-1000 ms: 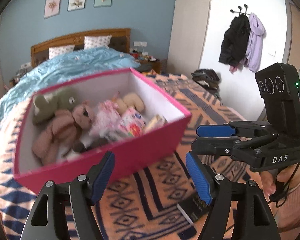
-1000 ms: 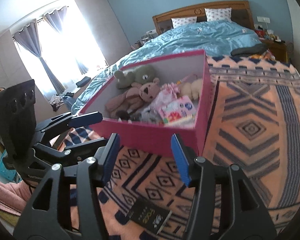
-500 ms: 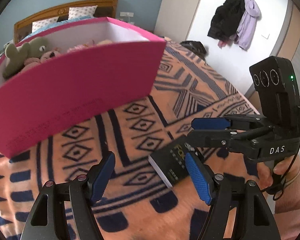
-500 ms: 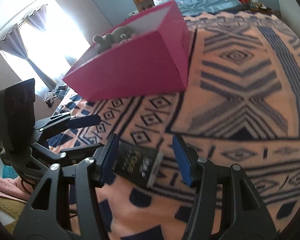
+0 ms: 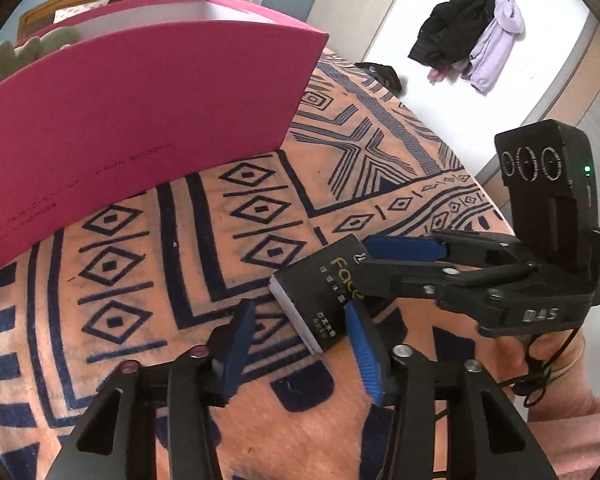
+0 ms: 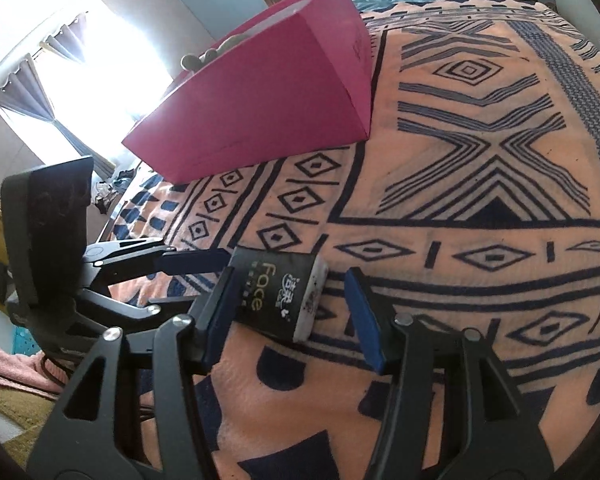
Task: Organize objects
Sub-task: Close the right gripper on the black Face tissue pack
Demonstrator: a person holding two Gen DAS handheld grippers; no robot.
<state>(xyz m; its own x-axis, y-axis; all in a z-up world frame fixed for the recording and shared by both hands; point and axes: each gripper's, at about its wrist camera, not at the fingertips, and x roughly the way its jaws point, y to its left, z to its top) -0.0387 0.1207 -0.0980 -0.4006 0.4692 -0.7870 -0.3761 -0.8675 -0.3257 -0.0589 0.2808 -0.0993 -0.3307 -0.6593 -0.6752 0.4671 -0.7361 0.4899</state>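
Observation:
A black tissue pack (image 5: 320, 296) marked "face" lies flat on the patterned orange blanket (image 5: 172, 264); it also shows in the right wrist view (image 6: 278, 294). My left gripper (image 5: 302, 350) is open, low over the blanket, the pack just ahead between its fingers. My right gripper (image 6: 294, 318) is open and straddles the same pack from the other side. The pink box (image 5: 140, 120) with plush toys stands behind; it also shows in the right wrist view (image 6: 268, 96).
The blanket (image 6: 480, 184) covers the bed's foot. Coats (image 5: 472, 36) hang on the far wall. A bright curtained window (image 6: 80, 68) is at the left. A green plush toy (image 5: 16, 54) pokes above the box rim.
Both grippers have dropped from above the box down to the blanket and closed in on the tissue pack, which now sits between their open fingers.

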